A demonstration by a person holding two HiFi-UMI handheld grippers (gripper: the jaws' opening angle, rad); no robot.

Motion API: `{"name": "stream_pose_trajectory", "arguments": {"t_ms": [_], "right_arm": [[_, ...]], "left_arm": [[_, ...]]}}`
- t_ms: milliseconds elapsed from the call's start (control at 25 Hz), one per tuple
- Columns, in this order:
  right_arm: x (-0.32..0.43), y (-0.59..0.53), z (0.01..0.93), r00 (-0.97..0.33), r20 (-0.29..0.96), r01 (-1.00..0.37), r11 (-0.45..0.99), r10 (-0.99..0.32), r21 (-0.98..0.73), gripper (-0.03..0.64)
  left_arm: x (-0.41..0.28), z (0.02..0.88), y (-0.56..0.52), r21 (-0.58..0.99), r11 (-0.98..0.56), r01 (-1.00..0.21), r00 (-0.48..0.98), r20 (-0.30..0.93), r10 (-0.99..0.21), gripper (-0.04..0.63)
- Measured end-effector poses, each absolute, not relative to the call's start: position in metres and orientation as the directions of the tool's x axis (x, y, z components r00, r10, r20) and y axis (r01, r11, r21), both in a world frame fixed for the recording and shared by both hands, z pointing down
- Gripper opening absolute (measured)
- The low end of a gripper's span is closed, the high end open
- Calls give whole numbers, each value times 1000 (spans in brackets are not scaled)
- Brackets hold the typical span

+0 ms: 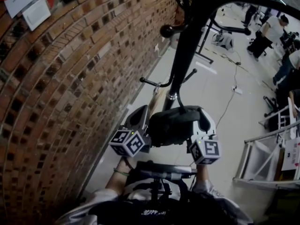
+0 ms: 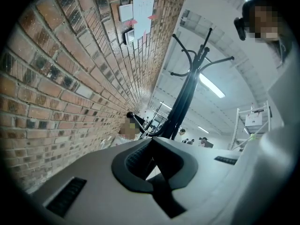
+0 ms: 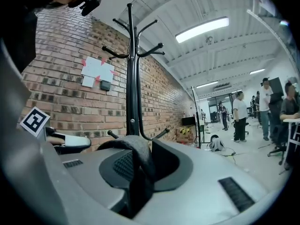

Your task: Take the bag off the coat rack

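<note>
The black coat rack (image 1: 180, 60) stands by the brick wall, its pole rising just beyond both grippers (image 3: 131, 78) (image 2: 187, 97). A dark bag (image 1: 173, 125) hangs low in front of the pole, between my two grippers. My right gripper (image 1: 206, 123) is on the bag's right side. In the right gripper view it (image 3: 147, 146) is shut on the bag's dark strap (image 3: 138, 161), which loops over the pads. My left gripper (image 1: 140, 118) sits against the bag's left side. Its jaws (image 2: 151, 146) meet at the tips, and I see nothing between the pads.
The brick wall (image 1: 70, 78) runs close on the left, with papers (image 1: 28, 3) pinned high up. A white metal frame (image 1: 267, 158) stands at the right. A cable (image 1: 232, 93) trails over the pale floor. Several people (image 1: 269, 32) are at the far right.
</note>
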State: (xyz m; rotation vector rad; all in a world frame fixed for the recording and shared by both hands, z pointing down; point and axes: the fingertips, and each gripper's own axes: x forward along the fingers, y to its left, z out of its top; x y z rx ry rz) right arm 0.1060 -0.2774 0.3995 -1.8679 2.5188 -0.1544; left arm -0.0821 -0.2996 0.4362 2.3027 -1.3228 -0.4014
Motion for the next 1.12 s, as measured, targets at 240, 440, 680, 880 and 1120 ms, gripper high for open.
{"name": "stream_pose_trajectory", "arguments": {"t_ms": [240,440,680,880,1120], "right_arm": [[99,-253,407,-314,79,-948,308,-946,-79,63],[95,-237,436,-332,125,-942,324,-935,-85,63],[78,-211,461,-398,183,-917,381,-899,-120,63],[58,-193,473,-458,219,-889,442,-861,-120,63],[44,-184,475,-494,231,-869,487,-838,-90,63]], "left_arm": [[-69,429,-291,512,-458,-727,512,-41,-858,9],[-68,431,-279,508,-453,-733,509,-31,-860,9],[-70,442,-253,505,-428,-749,497,1,-868,9],[-72,444,-234,491,-412,-768,481,17,-877,9],[-74,442,-220,479,-400,-781,464,18,-886,9]]}}
